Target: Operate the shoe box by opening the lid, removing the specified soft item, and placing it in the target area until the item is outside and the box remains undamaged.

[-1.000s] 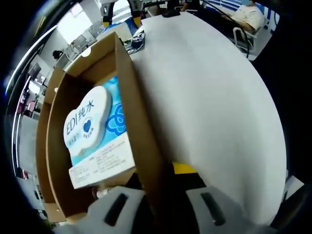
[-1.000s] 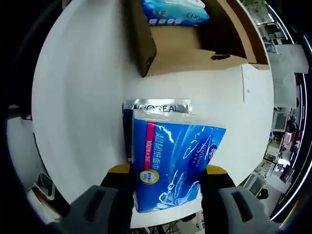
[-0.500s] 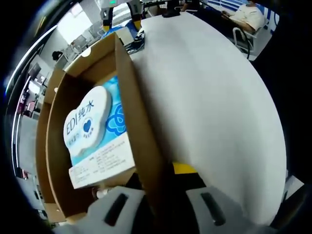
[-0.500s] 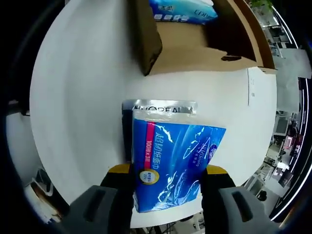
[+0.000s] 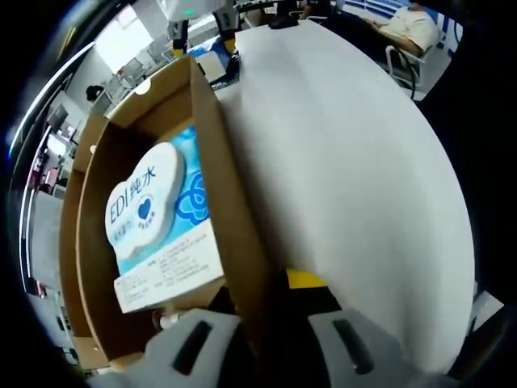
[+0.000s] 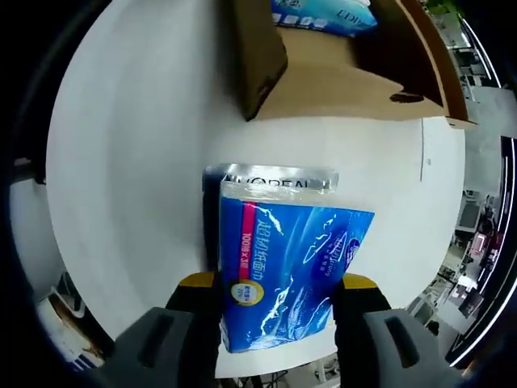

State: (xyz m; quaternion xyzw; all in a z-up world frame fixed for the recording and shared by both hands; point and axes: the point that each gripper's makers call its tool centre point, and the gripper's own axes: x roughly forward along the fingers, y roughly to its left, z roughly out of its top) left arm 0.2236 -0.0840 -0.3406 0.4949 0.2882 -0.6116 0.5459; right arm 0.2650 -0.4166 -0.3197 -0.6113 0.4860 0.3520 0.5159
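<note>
Left hand-held gripper (image 5: 266, 343) — pale grey jaws, dark slots, yellow pads

White round table (image 6: 121, 162) with open cardboard shoe box (image 6: 323, 81) (lid off).

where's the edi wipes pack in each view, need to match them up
Left gripper view: the EDI wipes pack lies inside the cardboard shoe box, left of centre, with the left gripper closed on the box wall.
Right gripper view: the same pack is at the top edge, cut off, inside the box.
Shared landmark: the box's near wall on the white table.
</note>
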